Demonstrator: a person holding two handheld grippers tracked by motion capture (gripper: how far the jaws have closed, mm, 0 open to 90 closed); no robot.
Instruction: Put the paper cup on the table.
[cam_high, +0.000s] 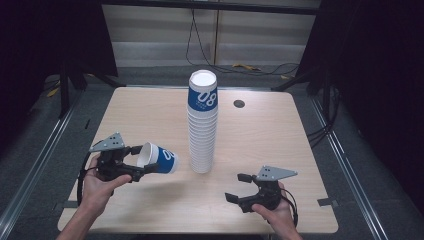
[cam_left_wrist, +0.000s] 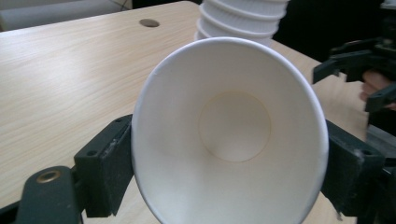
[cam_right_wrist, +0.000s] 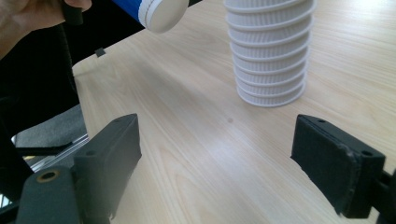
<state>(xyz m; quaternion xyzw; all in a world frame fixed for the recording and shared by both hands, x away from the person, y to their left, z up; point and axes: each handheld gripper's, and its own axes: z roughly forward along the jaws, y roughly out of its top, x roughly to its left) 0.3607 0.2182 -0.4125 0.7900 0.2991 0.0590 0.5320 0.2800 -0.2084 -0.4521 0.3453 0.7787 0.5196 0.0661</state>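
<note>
A tall stack of white paper cups (cam_high: 203, 125) with a blue "08" cup on top stands upside down in the middle of the table; its lower rims (cam_right_wrist: 271, 56) show in the right gripper view. My left gripper (cam_high: 141, 164) is shut on a single blue and white cup (cam_high: 159, 158), held on its side above the table, left of the stack. The cup's open mouth (cam_left_wrist: 229, 135) faces the left gripper's camera, squeezed between both jaws. My right gripper (cam_high: 239, 187) is open near the front right, nothing between its jaws. The held cup's base (cam_right_wrist: 161, 14) appears at the top of the right gripper view.
The wooden table (cam_high: 150, 115) has a round cable hole (cam_high: 239, 104) at the back right of the stack. Metal rails (cam_high: 345, 165) run along both sides of the table. Cables (cam_high: 260, 67) lie on the floor behind.
</note>
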